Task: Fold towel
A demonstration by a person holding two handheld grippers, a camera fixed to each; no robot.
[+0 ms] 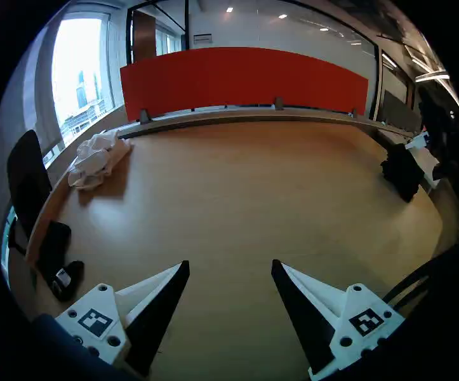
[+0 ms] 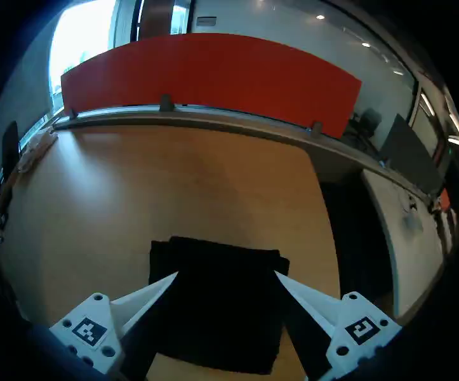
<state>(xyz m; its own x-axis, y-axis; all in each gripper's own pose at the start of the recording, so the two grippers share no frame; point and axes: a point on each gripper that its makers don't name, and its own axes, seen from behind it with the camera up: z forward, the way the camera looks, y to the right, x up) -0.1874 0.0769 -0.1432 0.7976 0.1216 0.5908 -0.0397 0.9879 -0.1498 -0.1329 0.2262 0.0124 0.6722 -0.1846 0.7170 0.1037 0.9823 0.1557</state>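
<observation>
A black towel lies folded flat on the wooden table, close under my right gripper. That gripper is open, its white fingers spread to either side of the cloth and not pressing on it. My left gripper is open over bare wood with nothing between its fingers. In the left gripper view a dark bundle sits at the table's right edge, with a white part of the other gripper just above it.
A crumpled heap of white towels lies at the table's far left corner, also seen as white cloth. A red divider runs along the back edge. A black chair stands at the left. Another desk is on the right.
</observation>
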